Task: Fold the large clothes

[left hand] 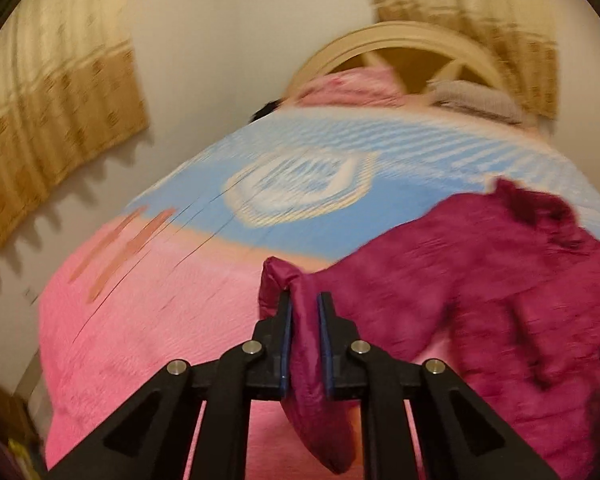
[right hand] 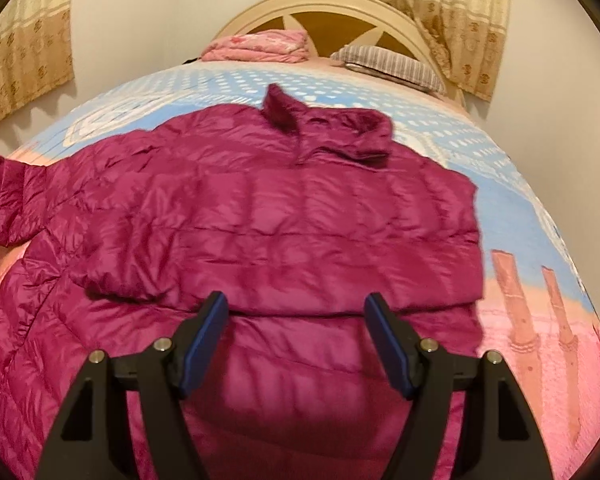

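Magenta puffer jacket (right hand: 260, 208) lies on the bed (right hand: 520, 184); my left hand-held gripper (left hand: 305, 300) pinches its sleeve (left hand: 304, 344) while my right hand-held gripper (right hand: 296, 304) hovers wide open, empty.

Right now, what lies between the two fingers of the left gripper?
In the left wrist view, a bunched sleeve of the magenta down jacket fills the gap of the left gripper, pinched there and hanging above the pink bedspread.

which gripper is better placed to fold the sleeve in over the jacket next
Left. The left gripper already has its jaws shut on the sleeve, while the right gripper hovers open and empty over the jacket body.
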